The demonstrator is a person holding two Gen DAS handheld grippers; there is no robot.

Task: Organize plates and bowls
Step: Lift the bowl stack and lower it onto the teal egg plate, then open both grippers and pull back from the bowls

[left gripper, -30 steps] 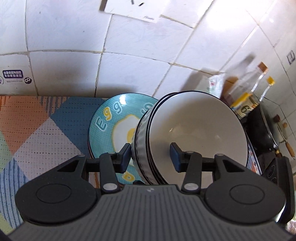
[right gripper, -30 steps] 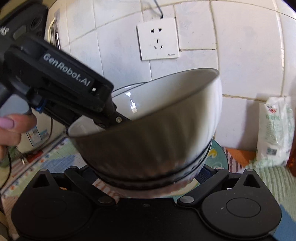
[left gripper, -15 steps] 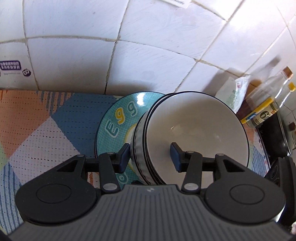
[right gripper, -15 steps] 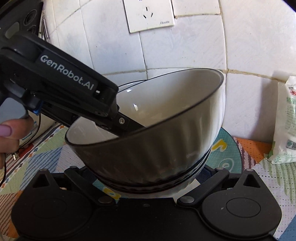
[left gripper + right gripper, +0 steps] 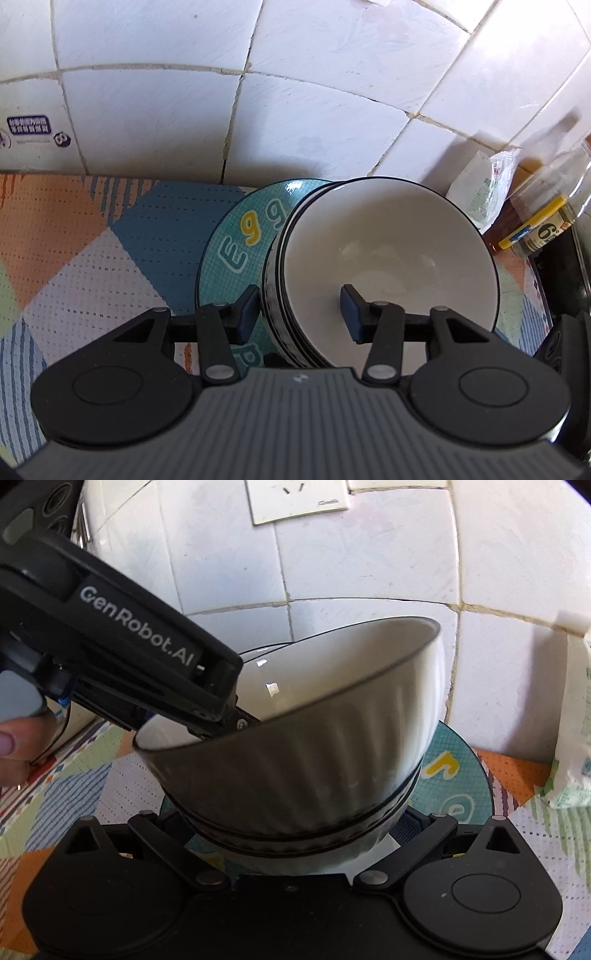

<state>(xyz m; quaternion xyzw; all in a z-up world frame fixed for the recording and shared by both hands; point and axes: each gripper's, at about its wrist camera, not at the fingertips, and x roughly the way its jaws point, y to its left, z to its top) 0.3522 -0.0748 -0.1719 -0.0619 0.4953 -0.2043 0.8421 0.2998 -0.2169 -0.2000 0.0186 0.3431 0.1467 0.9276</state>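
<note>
A stack of white ribbed bowls (image 5: 388, 266) with black rims is held tilted above a teal "Egg" plate (image 5: 240, 251) on the patterned mat. My left gripper (image 5: 299, 314) straddles the stack's near rim, one finger outside and one inside; the jaws stand apart and I cannot tell if they pinch it. In the right wrist view the bowl stack (image 5: 314, 760) fills the middle, the left gripper's body (image 5: 140, 638) reaches into it from the left, and the plate (image 5: 458, 786) lies below. My right gripper's fingertips are hidden under the bowls.
A white tiled wall (image 5: 295, 110) stands close behind. A plastic bag (image 5: 484, 192) and oil bottles (image 5: 543, 225) stand at the right. A wall socket (image 5: 299, 498) is above. The colourful mat (image 5: 74, 240) covers the counter.
Both views have moved closer to the wall and lower; the bowl stack has come down toward the teal plate, still held tilted the same way.
</note>
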